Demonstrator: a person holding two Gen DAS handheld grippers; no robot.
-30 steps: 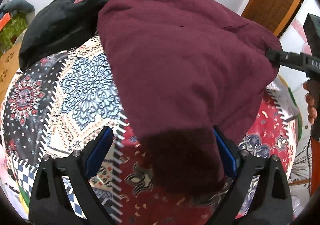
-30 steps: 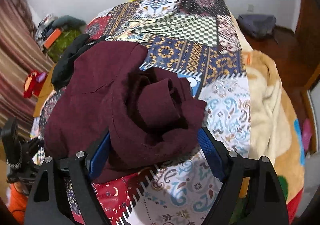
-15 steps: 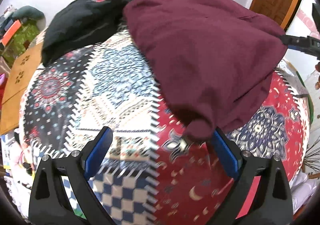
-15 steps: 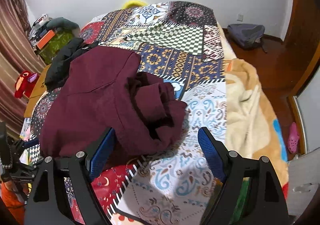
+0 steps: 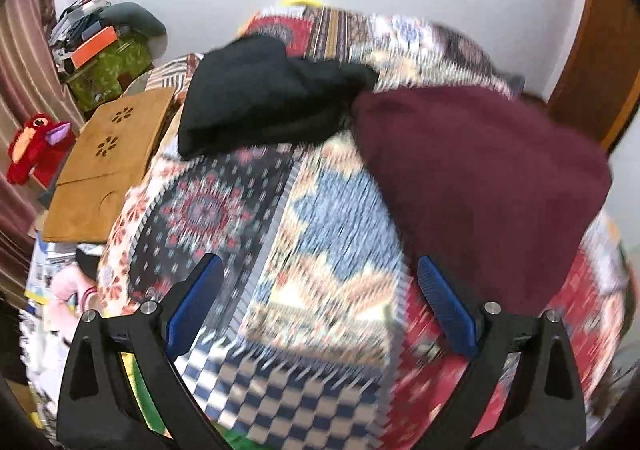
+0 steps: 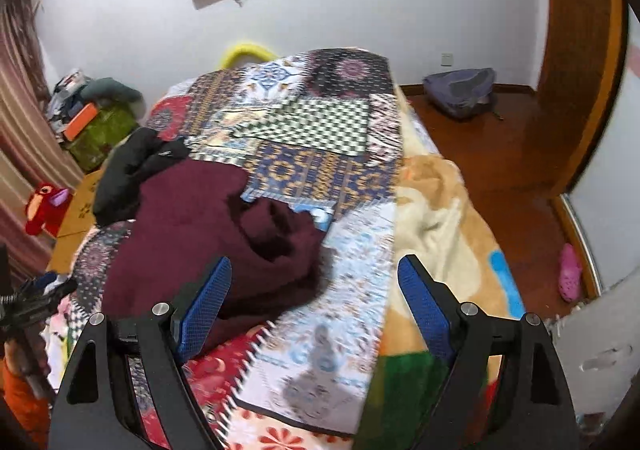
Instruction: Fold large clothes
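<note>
A maroon garment (image 5: 480, 178) lies folded in a heap on the patchwork bedspread (image 5: 320, 242), at the right of the left wrist view. In the right wrist view the maroon garment (image 6: 208, 226) lies left of centre, with a bunched part toward the middle. My left gripper (image 5: 316, 298) is open and empty, above the bedspread, left of the garment. My right gripper (image 6: 314, 302) is open and empty, above the bedspread (image 6: 320, 154), just right of the garment. A black garment (image 5: 264, 98) lies behind the maroon one.
A wooden board (image 5: 104, 166), a red plush toy (image 5: 36, 146) and a cluttered green box (image 5: 108, 70) stand left of the bed. A beige blanket (image 6: 440, 218) hangs on the bed's right side. A grey bag (image 6: 460, 90) and a pink slipper (image 6: 570, 270) lie on the wood floor.
Both grippers have pulled back and up from the maroon garment, which now lies free on the bed. Both views have tilted up toward the far wall.
</note>
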